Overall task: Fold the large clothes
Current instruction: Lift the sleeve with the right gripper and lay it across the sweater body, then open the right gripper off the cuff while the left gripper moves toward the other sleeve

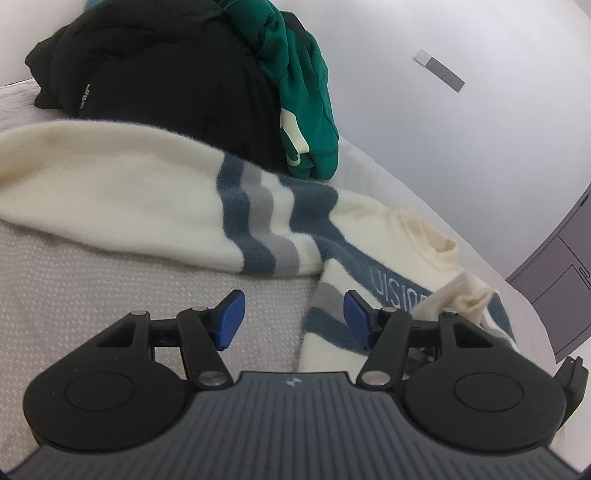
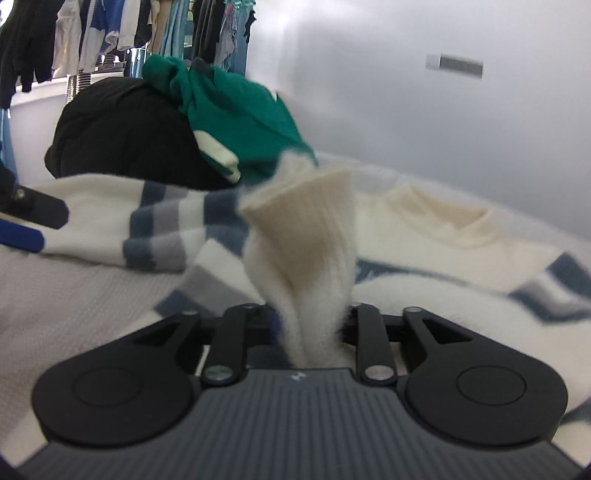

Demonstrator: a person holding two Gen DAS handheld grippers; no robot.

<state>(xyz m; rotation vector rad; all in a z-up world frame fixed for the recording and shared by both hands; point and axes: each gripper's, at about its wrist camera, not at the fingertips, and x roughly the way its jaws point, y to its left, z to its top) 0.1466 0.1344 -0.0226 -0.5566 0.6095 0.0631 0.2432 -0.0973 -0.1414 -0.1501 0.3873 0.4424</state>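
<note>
A cream sweater (image 1: 110, 192) with blue and grey stripes lies spread on the grey bed cover (image 1: 92, 295); its collar (image 1: 432, 240) points right. My left gripper (image 1: 293, 319) is open and empty, low over the bed, with its right pad beside a striped sleeve (image 1: 325, 325). My right gripper (image 2: 310, 328) is shut on the sweater's ribbed cuff (image 2: 306, 229), which stands up between the jaws. The sweater body (image 2: 424, 236) lies behind it. The left gripper's blue finger (image 2: 22, 232) shows at the left edge of the right wrist view.
A black garment (image 1: 147, 74) and a green garment (image 1: 299, 81) are piled on the bed behind the sweater, also in the right wrist view (image 2: 129, 136). A white wall (image 1: 461, 129) is at the right. Hanging clothes (image 2: 110, 33) line the far left.
</note>
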